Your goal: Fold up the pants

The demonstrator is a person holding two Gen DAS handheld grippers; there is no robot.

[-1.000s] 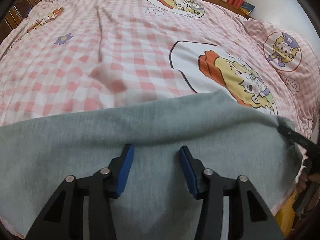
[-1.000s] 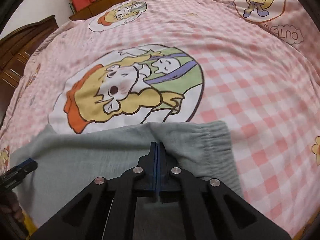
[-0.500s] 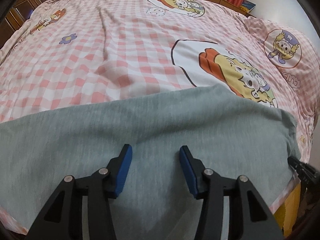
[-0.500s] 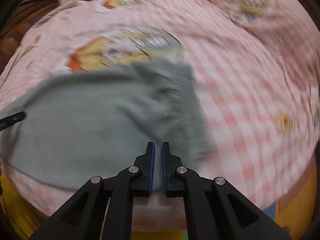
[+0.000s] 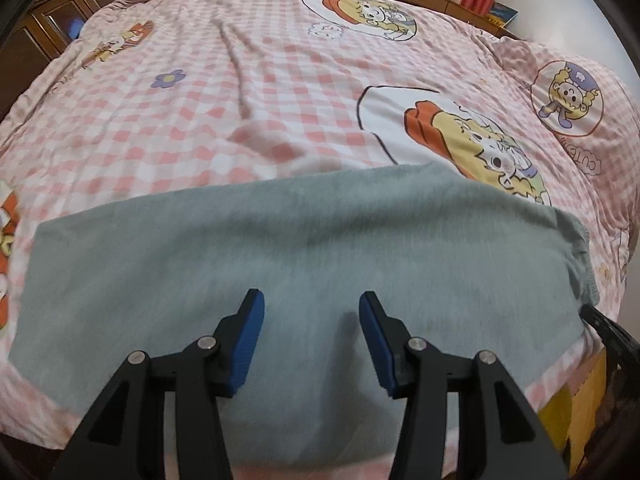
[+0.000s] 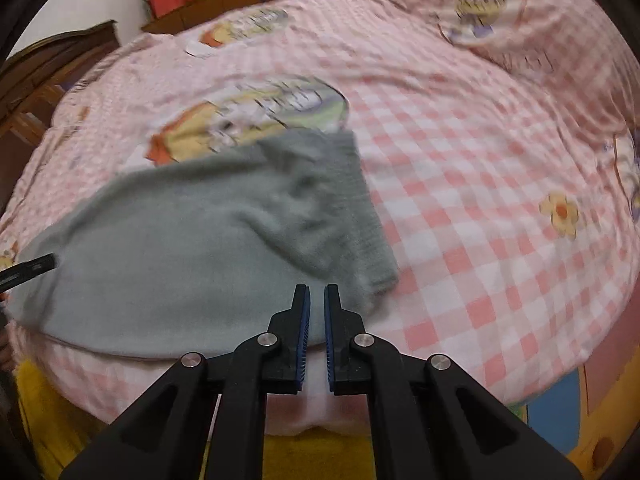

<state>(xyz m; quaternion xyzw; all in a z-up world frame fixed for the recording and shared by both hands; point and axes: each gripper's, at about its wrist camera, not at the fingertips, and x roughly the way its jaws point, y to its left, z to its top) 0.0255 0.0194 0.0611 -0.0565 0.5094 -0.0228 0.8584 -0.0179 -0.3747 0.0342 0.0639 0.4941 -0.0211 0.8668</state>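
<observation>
Grey-green pants (image 5: 304, 256) lie folded flat along the near edge of the bed. In the right wrist view the pants (image 6: 192, 248) show their ribbed waistband (image 6: 360, 208) at the right end, a bit rumpled. My left gripper (image 5: 311, 312) is open and empty, hovering over the middle of the pants. My right gripper (image 6: 316, 300) is empty with a narrow gap between its jaws, above the pants' near edge by the waistband. Its tip also shows at the right of the left wrist view (image 5: 600, 320).
The bed carries a pink checked cover (image 5: 240, 92) with cartoon prints. A matching pillow (image 6: 492, 12) lies at the far right. Wooden furniture (image 6: 44, 76) stands beyond the bed. The bed's front edge drops to a yellow floor mat (image 6: 304, 452).
My right gripper has let go of the pants near the waistband, opened slightly and pulled back toward the bed edge. My left gripper has stayed open and drawn back and up a little.
</observation>
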